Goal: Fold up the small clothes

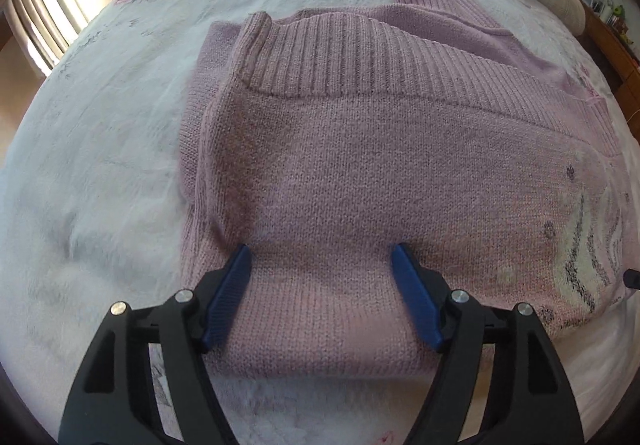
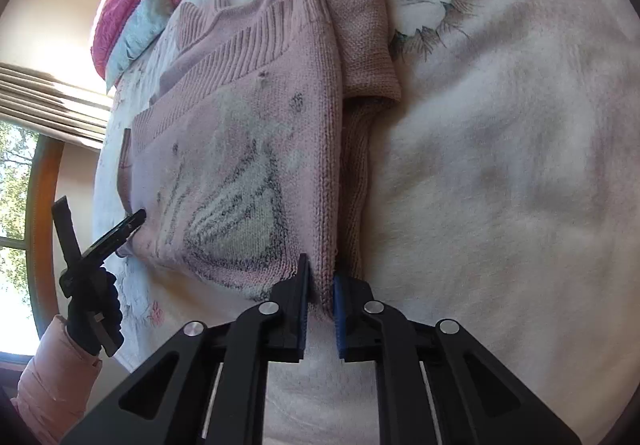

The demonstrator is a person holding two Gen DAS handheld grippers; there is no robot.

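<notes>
The pink sweater lies partly folded on the bed, ribbed collar on the side away from me. My right gripper has its jaws pinched shut on the folded edge nearest me, beside the knitted butterfly, I judge to anchor that corner. My left gripper has its jaws spread wide astride the sweater's plain end, holding nothing; I judge it is placed to pin or take that end for the next fold.
</notes>
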